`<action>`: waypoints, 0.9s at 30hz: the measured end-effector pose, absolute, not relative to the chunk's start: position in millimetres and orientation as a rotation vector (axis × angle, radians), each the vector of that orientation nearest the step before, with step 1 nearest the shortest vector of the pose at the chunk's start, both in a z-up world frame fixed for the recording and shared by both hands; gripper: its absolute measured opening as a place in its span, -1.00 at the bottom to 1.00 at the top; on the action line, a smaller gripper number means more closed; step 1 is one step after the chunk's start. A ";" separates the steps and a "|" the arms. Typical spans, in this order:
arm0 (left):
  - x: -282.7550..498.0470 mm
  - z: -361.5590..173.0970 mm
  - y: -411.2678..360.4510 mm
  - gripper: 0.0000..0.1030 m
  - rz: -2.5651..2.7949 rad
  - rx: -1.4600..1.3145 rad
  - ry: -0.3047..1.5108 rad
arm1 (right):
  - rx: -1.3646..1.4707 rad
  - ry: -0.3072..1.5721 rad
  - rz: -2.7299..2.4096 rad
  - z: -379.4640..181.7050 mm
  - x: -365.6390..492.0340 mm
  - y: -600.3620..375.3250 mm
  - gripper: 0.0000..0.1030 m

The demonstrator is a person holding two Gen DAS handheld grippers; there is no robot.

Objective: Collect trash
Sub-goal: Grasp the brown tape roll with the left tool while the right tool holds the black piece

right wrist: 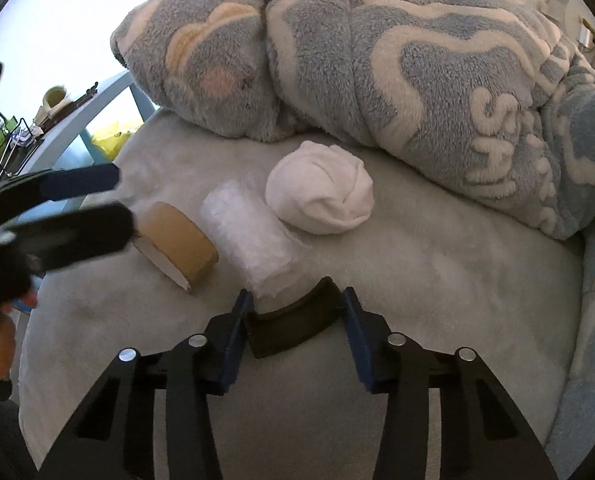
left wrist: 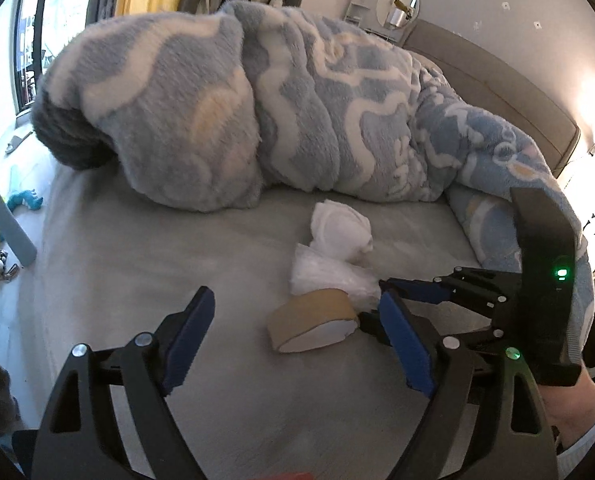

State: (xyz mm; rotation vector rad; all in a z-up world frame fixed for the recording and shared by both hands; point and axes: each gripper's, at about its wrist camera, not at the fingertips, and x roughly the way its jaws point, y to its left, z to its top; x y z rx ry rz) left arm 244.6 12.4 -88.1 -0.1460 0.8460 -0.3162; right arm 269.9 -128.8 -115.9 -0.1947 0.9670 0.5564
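On the grey bed (right wrist: 437, 280) lie four bits of trash. One brown tape roll (right wrist: 177, 242) is the landmark: touching it, one clear plastic wrap roll (right wrist: 253, 240); beyond that, one white wad (right wrist: 319, 188). The right gripper (right wrist: 295, 322) has its fingers clamped on one curved black piece (right wrist: 293, 320) near the roll. The left gripper (left wrist: 297, 344) has its fingers spread wide, empty, just beside the roll.

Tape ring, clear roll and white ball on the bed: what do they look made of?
Tape ring: matte brown cardboard or paper tape, pale cut edge. Clear roll: crinkly, translucent plastic film, probably. White ball: soft matte fabric or tissue, folded creases.
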 end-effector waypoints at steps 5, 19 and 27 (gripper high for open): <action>254.9 -97.8 -0.9 0.65 -0.313 -0.122 0.880 | -0.219 0.971 0.547 -108.4 266.2 -141.9 -0.12; 263.3 -107.2 -5.2 0.11 -0.288 -0.143 0.910 | -0.151 0.932 0.477 -95.5 268.9 -177.3 -0.12; 246.1 -87.2 -1.5 0.07 -0.284 -0.136 0.819 | -0.108 0.879 0.450 -73.4 262.5 -177.9 -0.12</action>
